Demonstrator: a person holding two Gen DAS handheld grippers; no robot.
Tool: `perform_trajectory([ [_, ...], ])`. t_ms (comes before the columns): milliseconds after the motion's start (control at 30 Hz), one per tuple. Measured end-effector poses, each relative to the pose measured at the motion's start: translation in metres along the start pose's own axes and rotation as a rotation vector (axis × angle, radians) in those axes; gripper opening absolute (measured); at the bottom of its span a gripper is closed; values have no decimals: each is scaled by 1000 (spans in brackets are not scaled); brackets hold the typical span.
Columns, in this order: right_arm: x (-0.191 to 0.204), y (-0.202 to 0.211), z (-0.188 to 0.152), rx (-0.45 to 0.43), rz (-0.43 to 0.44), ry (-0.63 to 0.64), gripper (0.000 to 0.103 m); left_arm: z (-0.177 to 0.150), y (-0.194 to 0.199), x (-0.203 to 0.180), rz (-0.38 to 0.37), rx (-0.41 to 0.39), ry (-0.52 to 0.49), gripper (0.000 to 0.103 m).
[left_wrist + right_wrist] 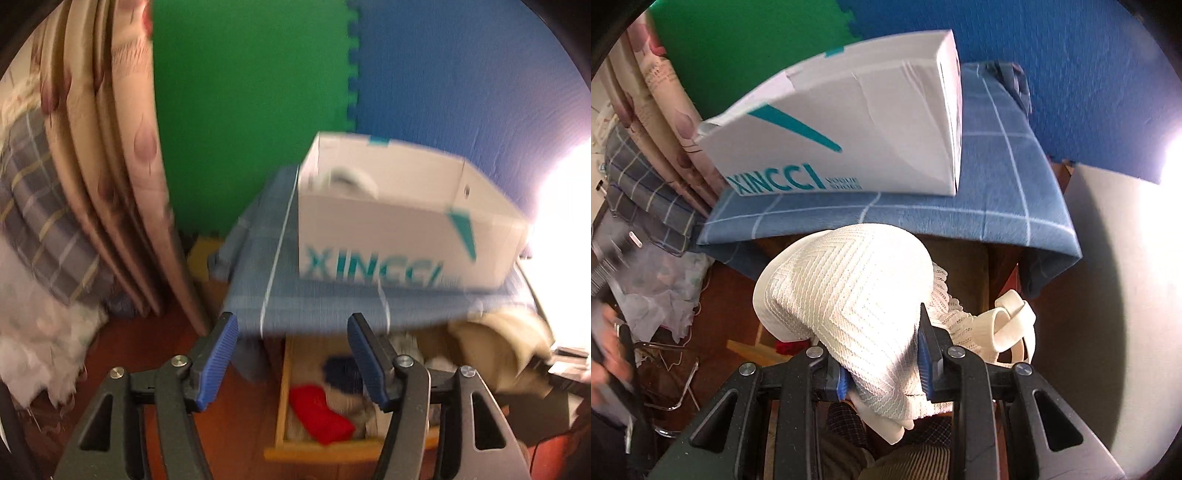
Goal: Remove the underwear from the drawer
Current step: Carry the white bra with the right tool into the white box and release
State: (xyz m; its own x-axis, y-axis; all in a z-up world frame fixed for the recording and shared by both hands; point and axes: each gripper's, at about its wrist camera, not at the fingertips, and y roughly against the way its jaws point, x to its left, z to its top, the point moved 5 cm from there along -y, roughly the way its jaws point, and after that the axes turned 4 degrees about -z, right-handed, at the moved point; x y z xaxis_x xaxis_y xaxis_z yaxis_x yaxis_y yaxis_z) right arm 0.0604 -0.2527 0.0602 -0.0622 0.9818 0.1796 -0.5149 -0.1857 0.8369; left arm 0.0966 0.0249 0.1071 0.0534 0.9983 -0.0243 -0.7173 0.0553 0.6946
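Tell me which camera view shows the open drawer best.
The left wrist view: the wooden drawer lies open below the blue cloth, with a red garment and dark blue fabric inside, though blurred. The right wrist view shows only a sliver of its wooden edge, because the white garment held in the right jaws blocks it.

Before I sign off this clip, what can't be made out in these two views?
- Left wrist view: the drawer contents are motion-blurred; only a red item and a dark blue one stand out, and the right finger of the open left tongs covers part.
- Left wrist view: the round white thing inside the white box is blurred.
- Right wrist view: the white underwear held in the right tongs hides the drawer.
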Motion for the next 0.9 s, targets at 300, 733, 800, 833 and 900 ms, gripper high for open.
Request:
perform_trajectory([
  [300,13,53,10,-55,25,30,26,-86,-34,-6,-1,144,97,63],
  [733,40,121,88,-239,51,61,26,-125,-54,-5,24,151,127,63],
  [800,43,122,108,-254,54,63,26,-126,-55,-3,25,146,139,63],
  [833,44,121,117,-258,57,60,26,-127,-55,-1,20,145,148,63],
  [900,48,116,134,-264,29,78,26,-128,-56,3,20,147,167,63],
])
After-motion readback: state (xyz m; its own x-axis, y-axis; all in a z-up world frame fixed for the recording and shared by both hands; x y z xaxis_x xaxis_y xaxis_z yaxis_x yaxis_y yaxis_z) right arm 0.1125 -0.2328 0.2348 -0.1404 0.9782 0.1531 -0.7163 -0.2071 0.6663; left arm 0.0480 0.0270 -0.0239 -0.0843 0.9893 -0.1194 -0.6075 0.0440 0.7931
